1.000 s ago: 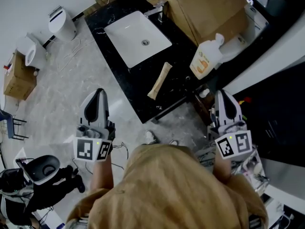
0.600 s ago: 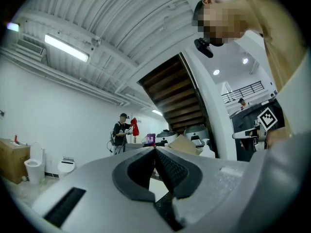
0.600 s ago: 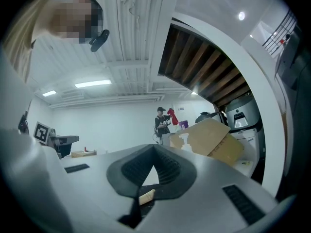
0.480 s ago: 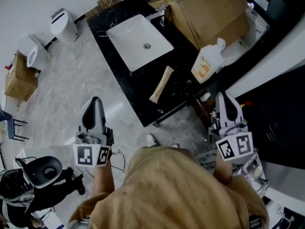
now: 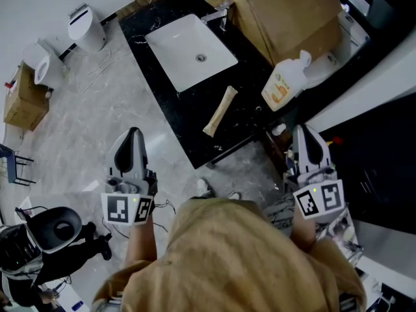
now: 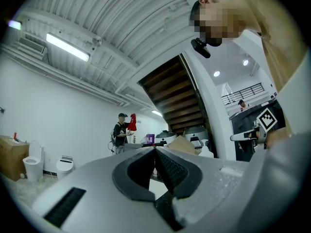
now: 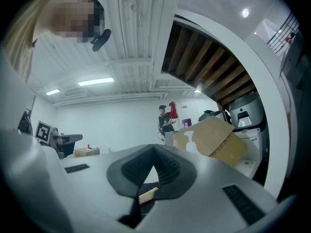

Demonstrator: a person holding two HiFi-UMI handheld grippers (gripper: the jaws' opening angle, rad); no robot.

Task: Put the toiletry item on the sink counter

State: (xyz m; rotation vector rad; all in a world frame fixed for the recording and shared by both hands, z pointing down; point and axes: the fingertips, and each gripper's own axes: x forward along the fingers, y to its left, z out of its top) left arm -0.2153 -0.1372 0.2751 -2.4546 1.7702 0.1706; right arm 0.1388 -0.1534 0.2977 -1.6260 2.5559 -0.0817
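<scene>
A tan tube-shaped toiletry item [image 5: 220, 111] lies on the black sink counter [image 5: 170, 103], near its front edge and below the white basin [image 5: 189, 52]. No gripper touches it. My left gripper [image 5: 133, 133] hovers over the floor to the left of the counter, jaws shut and empty; its tips meet in the left gripper view [image 6: 155, 149]. My right gripper [image 5: 306, 130] is held off the counter's right corner, also shut with nothing in it [image 7: 154, 147]. Through the gap under its pads the tube [image 7: 148, 194] shows ahead.
A white pump bottle [image 5: 286, 80] and a large cardboard box [image 5: 286, 15] stand at the counter's right end. Two white toilets [image 5: 84, 31] and a floor box [image 5: 23, 96] are at left. A person [image 6: 120, 129] stands far off.
</scene>
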